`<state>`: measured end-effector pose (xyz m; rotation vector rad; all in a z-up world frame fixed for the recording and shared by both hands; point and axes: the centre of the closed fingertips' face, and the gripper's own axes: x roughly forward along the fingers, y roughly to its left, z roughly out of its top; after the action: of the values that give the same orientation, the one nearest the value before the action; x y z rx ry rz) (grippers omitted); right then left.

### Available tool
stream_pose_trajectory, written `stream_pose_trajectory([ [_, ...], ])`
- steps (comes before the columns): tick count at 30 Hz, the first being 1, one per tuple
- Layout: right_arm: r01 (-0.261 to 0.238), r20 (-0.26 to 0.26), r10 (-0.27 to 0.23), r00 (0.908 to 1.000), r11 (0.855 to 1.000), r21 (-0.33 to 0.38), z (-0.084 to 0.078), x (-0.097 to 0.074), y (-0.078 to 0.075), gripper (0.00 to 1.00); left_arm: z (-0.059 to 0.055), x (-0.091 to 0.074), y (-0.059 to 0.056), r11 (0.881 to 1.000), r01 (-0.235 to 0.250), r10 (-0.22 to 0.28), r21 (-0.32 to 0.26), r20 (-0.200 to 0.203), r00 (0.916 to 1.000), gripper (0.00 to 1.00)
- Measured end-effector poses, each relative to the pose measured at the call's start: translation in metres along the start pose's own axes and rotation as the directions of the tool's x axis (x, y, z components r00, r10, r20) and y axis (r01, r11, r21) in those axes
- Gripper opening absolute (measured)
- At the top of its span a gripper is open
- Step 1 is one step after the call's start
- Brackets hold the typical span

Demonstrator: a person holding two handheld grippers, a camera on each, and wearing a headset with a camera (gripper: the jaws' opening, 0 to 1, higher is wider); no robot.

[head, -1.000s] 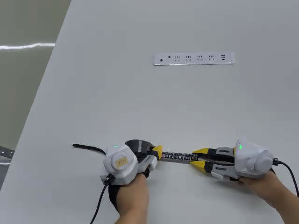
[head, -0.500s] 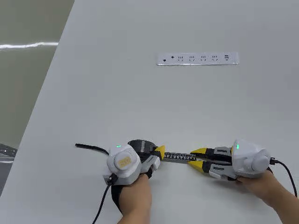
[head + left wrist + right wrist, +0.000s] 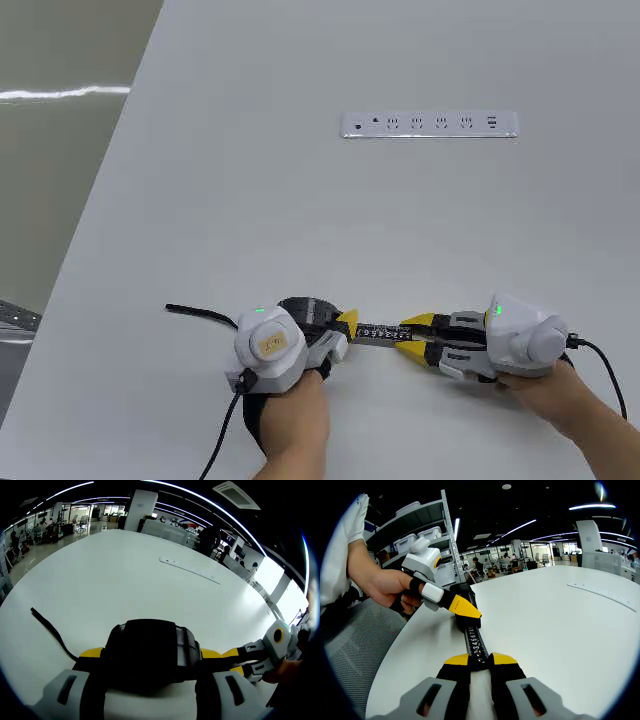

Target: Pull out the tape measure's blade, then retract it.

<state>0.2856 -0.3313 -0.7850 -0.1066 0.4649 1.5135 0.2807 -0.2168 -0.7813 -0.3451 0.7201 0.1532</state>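
Head view: the tape measure (image 3: 300, 310) is clamped on the table (image 3: 300, 200) by the left gripper (image 3: 336, 330). Left gripper view: it is squeezed tight. Right gripper view: a short bit of blade (image 3: 475, 644) is pinched by the right gripper (image 3: 480, 660); letting it back in is probably not yet done.

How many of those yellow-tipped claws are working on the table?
2. The left white yellow-tipped claw clamps the black round tape measure case; the right claw pinches its black numbered blade. None seems hidden.
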Motion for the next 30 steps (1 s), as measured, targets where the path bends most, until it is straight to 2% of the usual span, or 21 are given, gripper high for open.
stream_pose_trajectory([
  [30, -0.019, 0.003, 0.019, 0.9998, 1.000, -0.005, 0.008, 0.020, 0.005, 0.14, 0.000, 0.000, 0.000, 1.000, 0.001, -0.001, -0.005, 0.002, 1.0000, 0.70],
])
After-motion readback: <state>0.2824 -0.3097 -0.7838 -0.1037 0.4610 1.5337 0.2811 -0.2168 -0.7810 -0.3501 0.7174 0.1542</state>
